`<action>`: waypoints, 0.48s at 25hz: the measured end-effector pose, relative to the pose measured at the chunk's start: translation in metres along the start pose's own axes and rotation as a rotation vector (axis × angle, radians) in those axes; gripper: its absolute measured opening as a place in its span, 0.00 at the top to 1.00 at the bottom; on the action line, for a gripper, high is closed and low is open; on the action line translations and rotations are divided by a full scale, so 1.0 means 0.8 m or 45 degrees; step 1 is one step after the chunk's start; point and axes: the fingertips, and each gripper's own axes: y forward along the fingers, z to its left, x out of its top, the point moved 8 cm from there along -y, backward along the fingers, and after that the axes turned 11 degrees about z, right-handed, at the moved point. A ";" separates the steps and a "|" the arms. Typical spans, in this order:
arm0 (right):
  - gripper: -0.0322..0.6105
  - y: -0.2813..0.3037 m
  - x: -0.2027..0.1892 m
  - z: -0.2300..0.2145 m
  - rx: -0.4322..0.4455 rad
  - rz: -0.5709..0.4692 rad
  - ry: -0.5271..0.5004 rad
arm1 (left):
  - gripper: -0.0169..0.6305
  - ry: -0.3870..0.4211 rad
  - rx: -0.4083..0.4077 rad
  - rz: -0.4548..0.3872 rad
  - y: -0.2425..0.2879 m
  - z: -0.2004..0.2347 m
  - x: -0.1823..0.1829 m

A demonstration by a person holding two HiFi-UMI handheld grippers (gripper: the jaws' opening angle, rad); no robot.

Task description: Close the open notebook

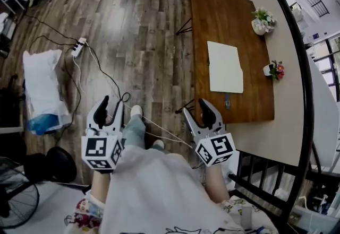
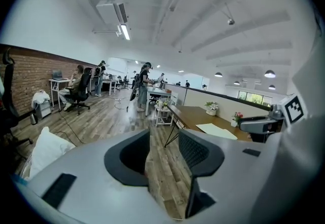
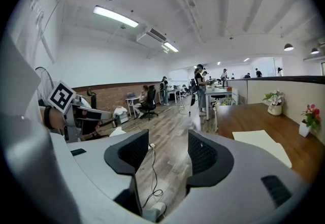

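Evidently light, thin notebook (image 1: 225,67) lay flat on surface (image 1: 212,10); we judged cover floppy, best pinched at free edge. Our left claw (image 1: 111,103) and right claw (image 1: 194,107) gaped empty.

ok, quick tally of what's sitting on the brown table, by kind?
notebook: 1
flower pots: 2 (one with white blooms, one with pink)
dark pen-like item: 1
Total: 4
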 end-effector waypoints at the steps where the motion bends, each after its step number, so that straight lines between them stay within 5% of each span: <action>1: 0.62 0.015 0.009 -0.002 -0.004 -0.004 0.004 | 0.73 0.001 -0.004 -0.001 0.011 0.013 0.010; 12: 0.55 0.141 0.087 -0.008 -0.033 -0.029 0.037 | 0.59 0.042 -0.048 -0.023 0.101 0.119 0.100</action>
